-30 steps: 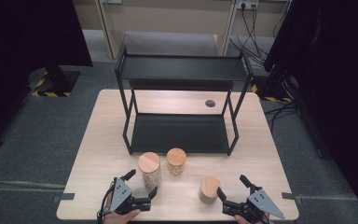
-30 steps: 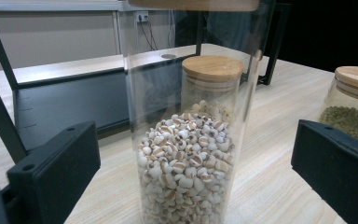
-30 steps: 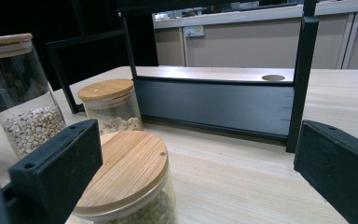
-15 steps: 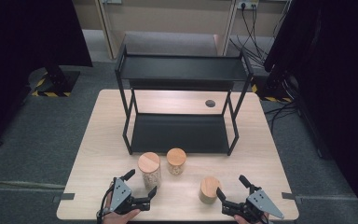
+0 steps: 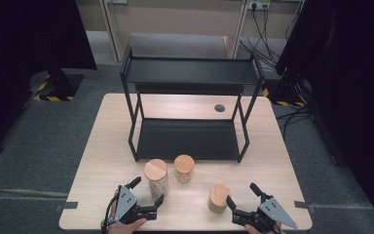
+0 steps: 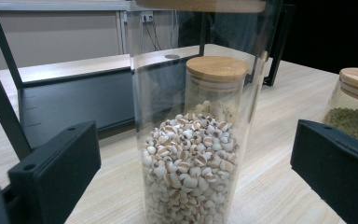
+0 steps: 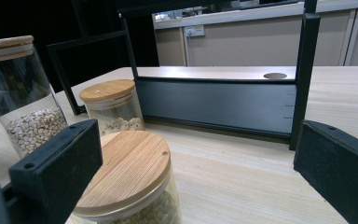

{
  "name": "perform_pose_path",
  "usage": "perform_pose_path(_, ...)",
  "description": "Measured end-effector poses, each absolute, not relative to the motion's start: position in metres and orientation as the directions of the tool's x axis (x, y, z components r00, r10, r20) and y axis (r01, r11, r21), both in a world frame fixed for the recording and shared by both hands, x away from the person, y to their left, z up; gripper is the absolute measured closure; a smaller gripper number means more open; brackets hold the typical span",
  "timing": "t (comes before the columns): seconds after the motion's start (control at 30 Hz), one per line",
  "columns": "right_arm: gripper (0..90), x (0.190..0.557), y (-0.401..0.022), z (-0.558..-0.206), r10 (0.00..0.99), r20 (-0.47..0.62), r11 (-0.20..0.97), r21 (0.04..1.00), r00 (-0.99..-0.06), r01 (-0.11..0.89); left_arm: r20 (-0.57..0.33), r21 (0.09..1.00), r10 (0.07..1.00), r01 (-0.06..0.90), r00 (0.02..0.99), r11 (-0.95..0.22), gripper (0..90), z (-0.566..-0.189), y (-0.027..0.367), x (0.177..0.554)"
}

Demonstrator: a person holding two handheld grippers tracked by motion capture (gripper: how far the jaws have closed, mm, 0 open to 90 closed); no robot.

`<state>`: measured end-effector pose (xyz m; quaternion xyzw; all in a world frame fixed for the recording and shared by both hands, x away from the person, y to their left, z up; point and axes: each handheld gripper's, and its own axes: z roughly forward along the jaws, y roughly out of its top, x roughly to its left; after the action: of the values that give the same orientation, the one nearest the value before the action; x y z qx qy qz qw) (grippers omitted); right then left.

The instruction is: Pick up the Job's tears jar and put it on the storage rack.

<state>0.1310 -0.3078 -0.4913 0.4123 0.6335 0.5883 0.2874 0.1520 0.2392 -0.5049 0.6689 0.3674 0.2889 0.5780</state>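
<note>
The left hand-held gripper [image 5: 146,198] has edged forward, wide open around the tall jar [image 5: 156,177].

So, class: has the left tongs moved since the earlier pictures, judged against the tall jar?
No. The left tongs sits at the same spot by the tall jar near the table's front edge, jaws open.
</note>
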Motion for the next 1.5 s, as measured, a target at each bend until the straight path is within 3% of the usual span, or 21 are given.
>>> perform_pose_path(1.27,1.2,0.132,-0.307,-0.492,0.860,0.121,-0.038,0.984,-0.496,0.174,-0.025,0.986,0.825,0.150,0.565,-0.073,1.8,-0.490,0.220,0.178)
perform_pose_path(1.5,1.2,0.132,-0.307,-0.492,0.860,0.123,-0.040,0.984,-0.496,0.174,-0.017,0.983,0.823,0.159,0.568,-0.089,7.0,-0.488,0.216,0.184)
